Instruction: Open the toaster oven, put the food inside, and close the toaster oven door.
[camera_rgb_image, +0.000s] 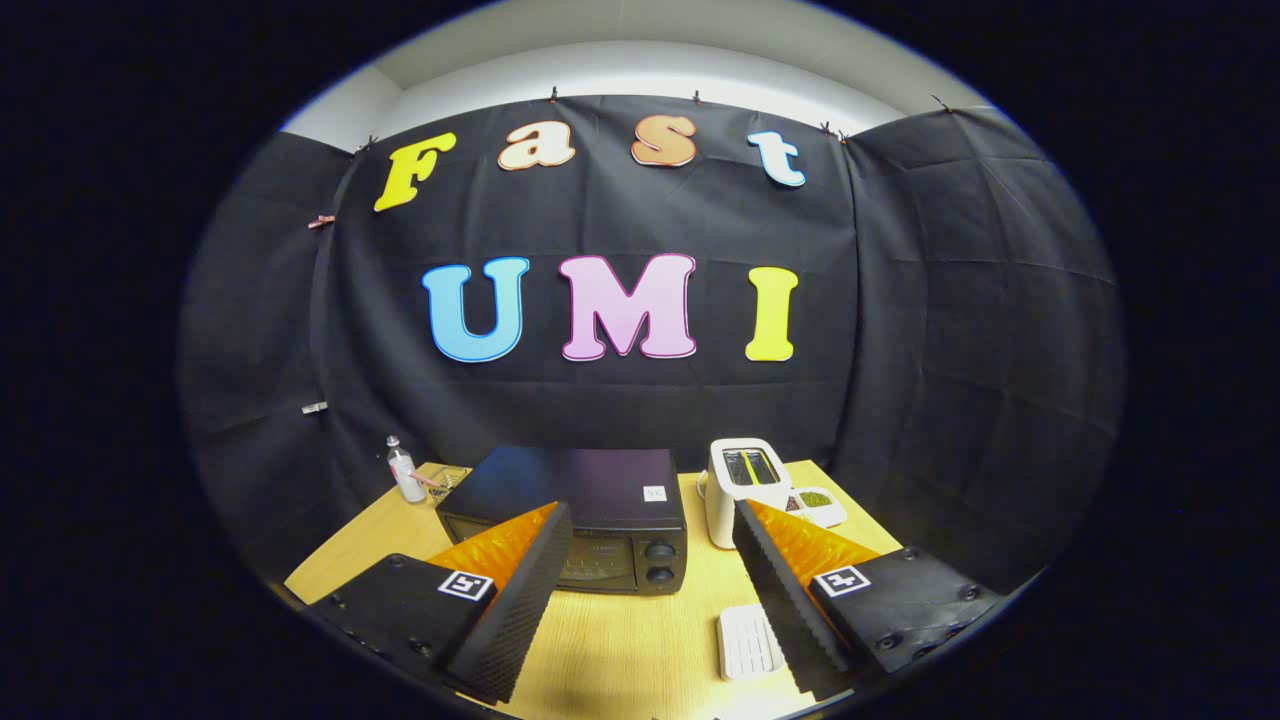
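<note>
My tongs (650, 590) are spread, empty. My left finger (520, 590) hides the oven's (590, 520) door; its label at 12 o'clock is illegible.

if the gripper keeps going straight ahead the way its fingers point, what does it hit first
Most likely the toaster oven, on its closed front. The gripper is open, with bare table between the fingers and the oven just ahead of them. The white toaster stands off to the side. Depth is hard to judge in this view.
</note>
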